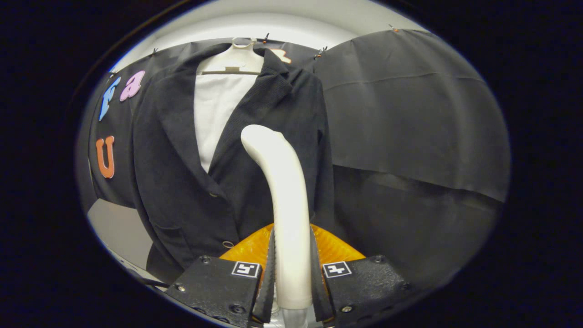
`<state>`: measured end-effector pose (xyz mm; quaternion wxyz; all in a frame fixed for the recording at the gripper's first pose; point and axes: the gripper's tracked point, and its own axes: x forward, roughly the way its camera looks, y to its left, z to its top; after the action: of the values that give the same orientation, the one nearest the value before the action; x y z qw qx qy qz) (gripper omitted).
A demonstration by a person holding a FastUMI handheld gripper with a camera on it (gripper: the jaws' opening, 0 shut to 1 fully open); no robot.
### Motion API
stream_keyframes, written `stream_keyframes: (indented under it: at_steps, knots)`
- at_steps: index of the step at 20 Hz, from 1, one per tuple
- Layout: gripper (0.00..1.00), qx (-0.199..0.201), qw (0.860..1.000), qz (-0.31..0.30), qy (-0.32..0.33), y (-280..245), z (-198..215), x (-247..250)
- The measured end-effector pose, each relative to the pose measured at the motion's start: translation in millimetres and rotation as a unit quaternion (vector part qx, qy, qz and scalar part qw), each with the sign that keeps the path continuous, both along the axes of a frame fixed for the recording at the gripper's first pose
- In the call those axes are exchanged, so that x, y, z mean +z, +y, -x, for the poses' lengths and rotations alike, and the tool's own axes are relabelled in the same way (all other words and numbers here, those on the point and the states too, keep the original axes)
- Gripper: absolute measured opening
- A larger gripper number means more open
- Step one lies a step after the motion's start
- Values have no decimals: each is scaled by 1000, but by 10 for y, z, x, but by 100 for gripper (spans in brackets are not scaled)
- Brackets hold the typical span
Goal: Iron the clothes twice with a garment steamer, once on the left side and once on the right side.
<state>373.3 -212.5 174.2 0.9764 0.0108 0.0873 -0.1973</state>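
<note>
As it stands upright between the fingers: the white garment steamer (284, 200) rises from the grip, its handle straight and its head curving over toward the jacket.
Gripper: the gripper (292, 282) is clamped on the steamer's handle, one finger pressed against each side of it.
Steamer head: the rounded tip (259, 136) sits in front of the jacket's right front panel, beside the lapel; whether it touches the cloth cannot be told.
Jacket: a dark jacket (182, 182) hangs just beyond the fingers, front facing the camera, lapels open, buttons (227, 244) showing along its front edge near the hem.
Under the jacket: a white garment (214, 109) shows in the open V between the lapels.
Hanger: a pale hanger (237, 59) carries both garments, its hook at the top of the booth wall.
Behind the steamer's base: an orange, ribbed piece (334, 248) fans out on both sides of the handle, just ahead of the fingers.
Surroundings: black cloth (410, 118) drapes the booth wall to the right of the jacket, clipped along its upper edge; a pale surface (120, 230) shows low to the left of the jacket.
</note>
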Motion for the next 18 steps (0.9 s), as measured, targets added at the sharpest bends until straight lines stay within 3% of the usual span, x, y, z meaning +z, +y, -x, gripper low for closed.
stream_keyframes:
  at_steps: [18]
  knots:
    - [37,15,996,-11,82,183,104,-981]
